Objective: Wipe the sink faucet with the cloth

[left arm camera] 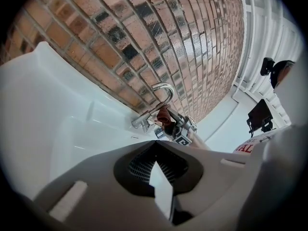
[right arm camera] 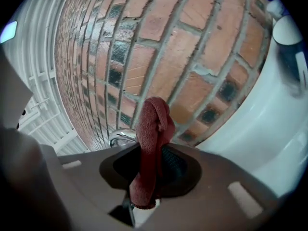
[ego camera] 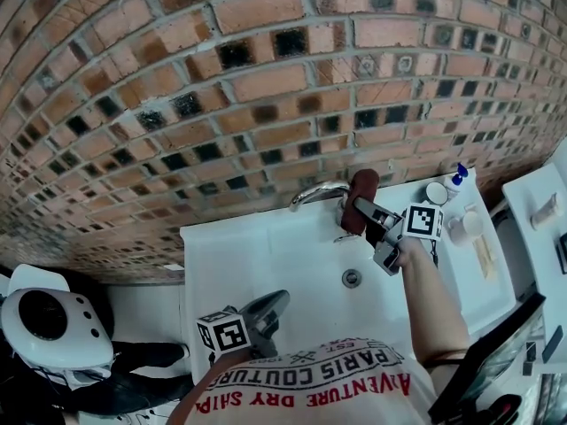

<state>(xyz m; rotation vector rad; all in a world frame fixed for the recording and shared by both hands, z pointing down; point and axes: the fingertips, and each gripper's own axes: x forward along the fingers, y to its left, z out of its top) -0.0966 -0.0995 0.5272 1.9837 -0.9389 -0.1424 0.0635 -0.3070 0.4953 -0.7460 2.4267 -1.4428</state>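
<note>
Head view: at far left the left gripper [ego camera: 278, 300] hangs low by the person's shirt, jaws pressed together on nothing, well apart from the work. The white sink [ego camera: 221, 246] lies bare across its basin down to the drain [ego camera: 352, 278] — the one generous stretch of open room, in front of and to the left of the faucet [ego camera: 317, 189].

The chrome spout curves out from the back edge, with the brick wall [ego camera: 266, 78] close behind it, so a pass round the rear of the neck looks tight. Just right of the spout, at its base end, stands the maroon cloth [ego camera: 361, 195], bunched into a narrow roll and pinched mid-length by the right gripper [ego camera: 365, 212]. Whether the fabric actually presses on the metal cannot be told.

The likely trouble: a roll this slim offers little wiping face, and a drag along the spout could tug it out of the jaws or let the hard jaw tips scrape the chrome. Further right, small containers [ego camera: 437, 192] crowd the sink's ledge near the worktop edge — a wide sweep of the right arm could tip them.
</note>
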